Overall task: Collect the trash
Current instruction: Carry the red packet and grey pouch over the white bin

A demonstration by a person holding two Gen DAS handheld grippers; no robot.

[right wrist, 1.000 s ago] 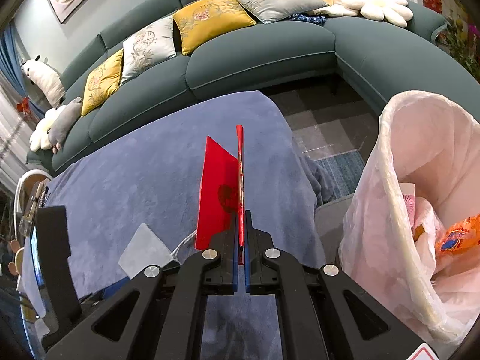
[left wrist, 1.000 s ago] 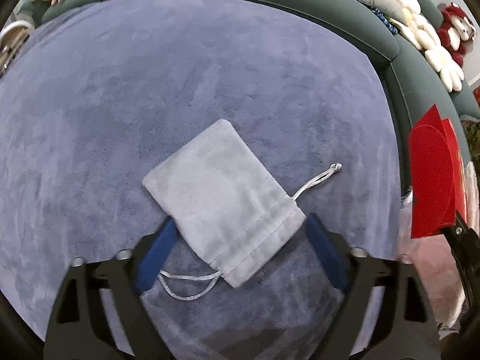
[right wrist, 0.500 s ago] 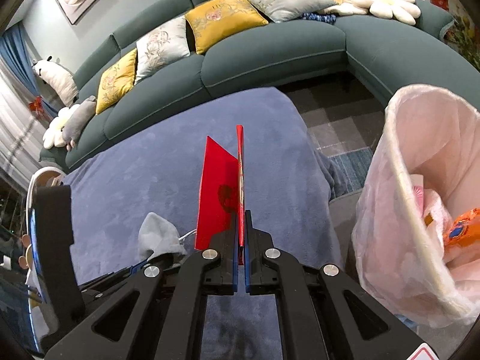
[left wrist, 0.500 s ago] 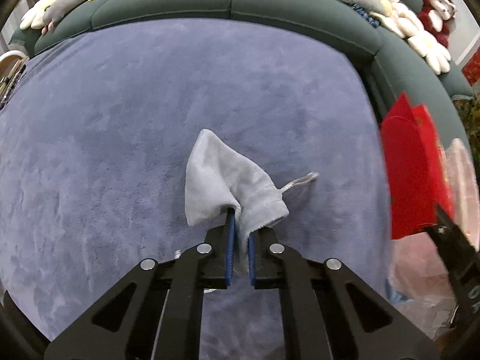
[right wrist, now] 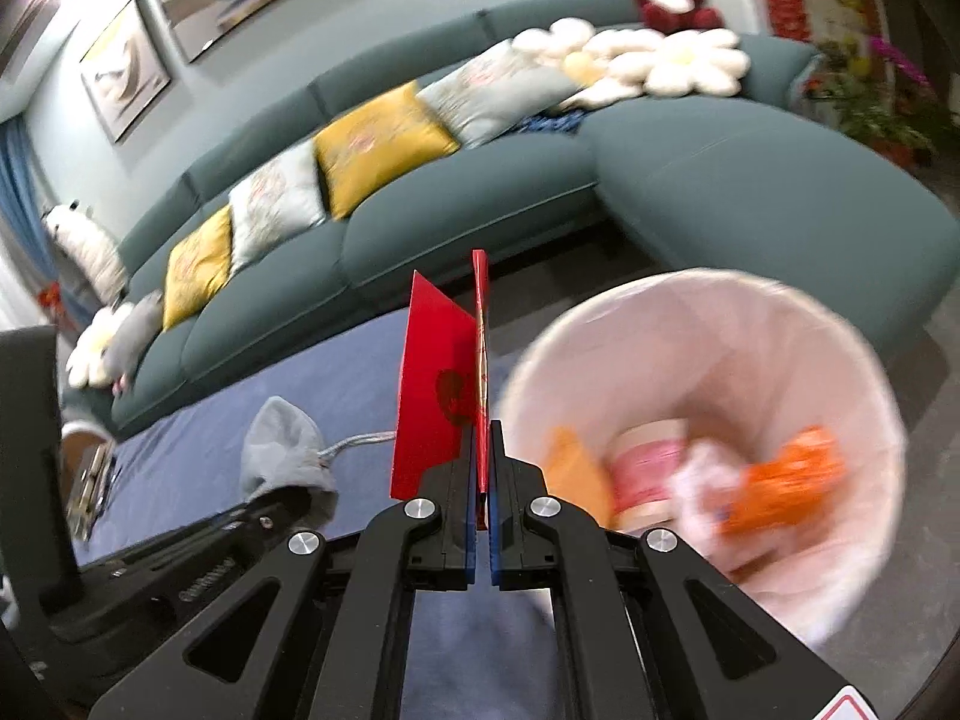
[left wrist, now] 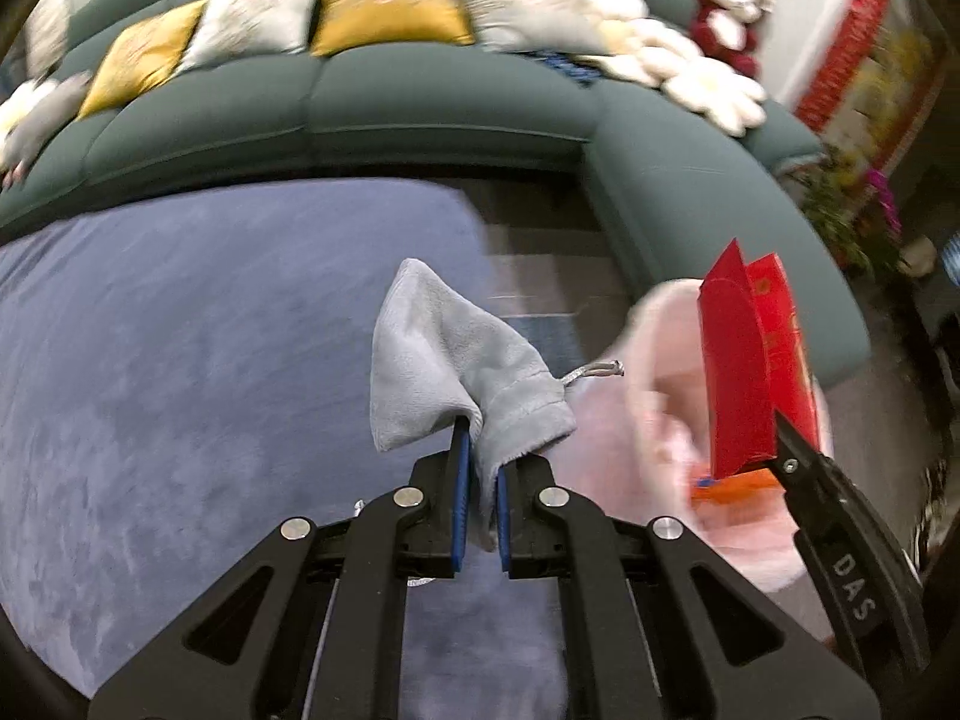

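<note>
Trash is held in both grippers, beside the lined bin.

Nearest, the left gripper [left wrist: 478,480] is clamped on one grey pouch [left wrist: 447,372], lifted clear of the blue rug [left wrist: 180,360] with its cord [left wrist: 591,371] trailing; the right gripper [right wrist: 480,474] is clamped on one folded red envelope [right wrist: 444,396], held upright. Just beyond, one bin [right wrist: 828,324] with a pink liner is seen, open-topped and already holding several pieces, too blurred to be counted. It is judged that each item should be carried fully over the rim before the jaws are parted, the pouch's cord being kept inside the liner. Farthest, one green sofa [right wrist: 480,198] is noted, bearing five square cushions counted in the right view.
</note>
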